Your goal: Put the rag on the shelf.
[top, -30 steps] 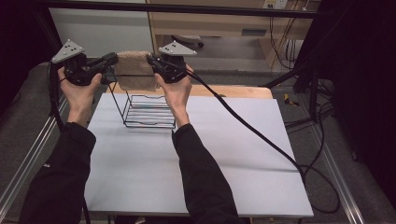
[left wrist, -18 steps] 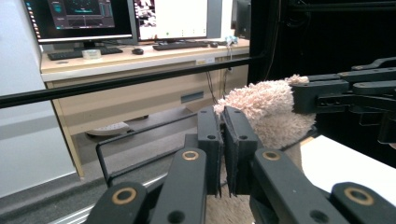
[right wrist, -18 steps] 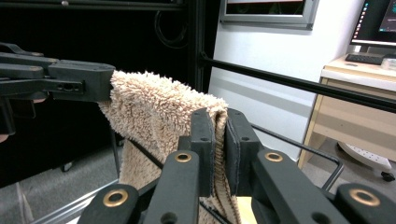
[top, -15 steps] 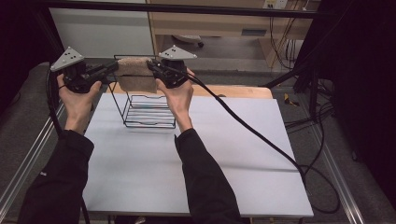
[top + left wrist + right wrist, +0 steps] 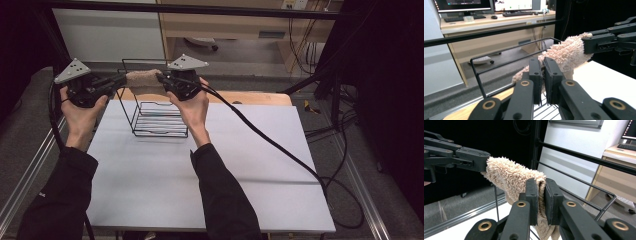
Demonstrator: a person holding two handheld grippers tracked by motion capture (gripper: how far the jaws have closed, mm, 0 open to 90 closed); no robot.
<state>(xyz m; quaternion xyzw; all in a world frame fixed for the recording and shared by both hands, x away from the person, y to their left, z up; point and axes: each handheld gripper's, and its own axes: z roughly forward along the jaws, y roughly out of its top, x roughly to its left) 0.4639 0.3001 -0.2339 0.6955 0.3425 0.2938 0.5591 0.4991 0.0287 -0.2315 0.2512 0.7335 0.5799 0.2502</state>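
A fluffy beige towel (image 5: 142,79) is stretched between my two grippers, above a black wire rack (image 5: 157,117) that stands on the white table. My left gripper (image 5: 121,80) is shut on the towel's left end, and my right gripper (image 5: 160,78) is shut on its right end. In the left gripper view the towel (image 5: 567,53) runs from my own jaws across to the other gripper's jaws. In the right gripper view the towel (image 5: 511,176) hangs folded between my jaws, with its lower part drooping towards the rack's rim (image 5: 579,195).
The white table (image 5: 225,180) has open room in front of and right of the rack. A thick black cable (image 5: 280,150) trails from the right gripper across the table. A wooden board (image 5: 250,97) lies at the table's far edge, with a black frame bar (image 5: 200,9) overhead.
Both hands hold the towel as before; they have lifted slightly and moved farther from me over the rack. The grip on the towel has not changed.
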